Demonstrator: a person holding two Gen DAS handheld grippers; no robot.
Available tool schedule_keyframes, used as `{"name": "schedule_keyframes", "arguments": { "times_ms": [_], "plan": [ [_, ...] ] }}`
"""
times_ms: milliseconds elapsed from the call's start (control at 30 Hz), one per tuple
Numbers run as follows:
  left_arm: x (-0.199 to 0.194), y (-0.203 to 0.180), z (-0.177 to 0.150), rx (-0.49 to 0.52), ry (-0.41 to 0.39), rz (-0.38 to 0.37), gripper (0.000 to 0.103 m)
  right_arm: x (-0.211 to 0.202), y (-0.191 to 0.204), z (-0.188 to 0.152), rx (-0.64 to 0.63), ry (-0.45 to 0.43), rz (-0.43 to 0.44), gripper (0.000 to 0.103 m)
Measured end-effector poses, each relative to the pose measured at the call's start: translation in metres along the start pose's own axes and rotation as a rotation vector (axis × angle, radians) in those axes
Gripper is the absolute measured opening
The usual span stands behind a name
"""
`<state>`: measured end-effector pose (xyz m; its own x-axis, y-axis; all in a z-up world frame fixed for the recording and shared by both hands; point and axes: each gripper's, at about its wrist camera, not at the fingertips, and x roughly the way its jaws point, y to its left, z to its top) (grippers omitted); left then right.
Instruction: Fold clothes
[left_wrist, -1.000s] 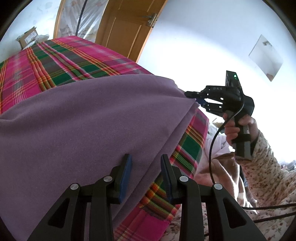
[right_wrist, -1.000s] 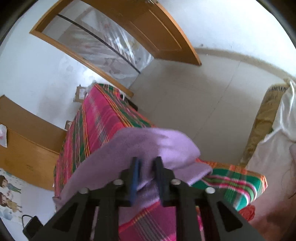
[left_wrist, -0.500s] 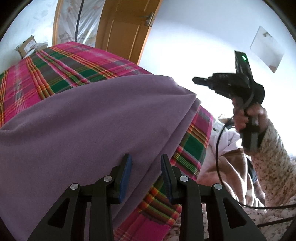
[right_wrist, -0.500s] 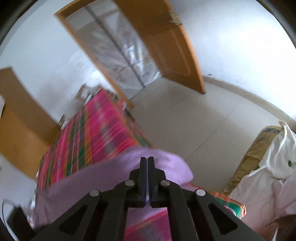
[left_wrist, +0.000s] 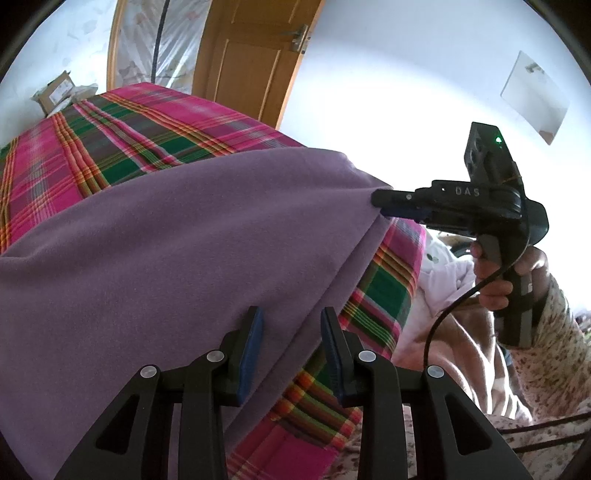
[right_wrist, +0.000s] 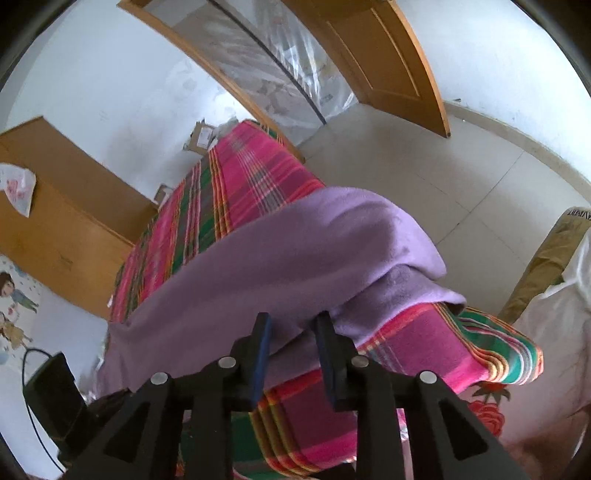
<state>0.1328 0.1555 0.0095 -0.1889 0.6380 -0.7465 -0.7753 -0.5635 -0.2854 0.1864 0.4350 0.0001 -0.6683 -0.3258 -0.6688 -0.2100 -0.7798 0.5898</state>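
Purple fleece garment (left_wrist: 177, 251) lies spread over a pink-and-green plaid bedspread (left_wrist: 122, 125) on the bed, its folded edge running toward 5 o'clock in the left wrist view. Left hand-held gripper (left_wrist: 291, 347): jaws apart, blue pads straddling the garment's near edge, not pinching it. Right hand-held gripper (right_wrist: 291, 350): jaws apart in its own view, with the fleece (right_wrist: 280, 251) just ahead of them; contact cannot be told. In the left view this gripper (left_wrist: 388, 203) sits at 3 o'clock, its tip at the garment's corner, held by a hand (left_wrist: 506, 277) in a floral sleeve (left_wrist: 554, 343). Wooden door (right_wrist: 384, 55) stands open at 1 o'clock in the right view.
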Motion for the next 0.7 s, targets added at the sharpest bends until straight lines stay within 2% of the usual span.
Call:
{"name": "schedule_keyframes", "arguments": {
  "times_ms": [167,233,300,500,633,700],
  "plan": [
    [0.0,-0.002,0.0,0.009,0.002,0.011,0.033,0.007,-0.009,0.005,0.103,-0.01,0.042,0.026],
    [0.0,-0.005,0.001,0.016,0.002,0.022,0.033,0.007,-0.008,0.006,0.108,-0.022,0.034,0.008],
    [0.001,-0.01,0.002,0.037,-0.006,0.044,0.033,0.006,-0.006,0.007,0.101,-0.036,0.032,0.006],
    [0.009,-0.023,0.008,0.103,-0.016,0.079,0.033,-0.008,-0.003,0.011,0.12,-0.081,0.091,0.005],
    [0.011,-0.036,0.01,0.172,-0.038,0.169,0.033,-0.011,0.0,0.014,0.137,-0.092,0.116,0.005],
    [0.015,-0.042,0.01,0.202,-0.03,0.184,0.033,-0.011,0.002,0.016,0.14,-0.101,0.124,0.005]
  ]
}}
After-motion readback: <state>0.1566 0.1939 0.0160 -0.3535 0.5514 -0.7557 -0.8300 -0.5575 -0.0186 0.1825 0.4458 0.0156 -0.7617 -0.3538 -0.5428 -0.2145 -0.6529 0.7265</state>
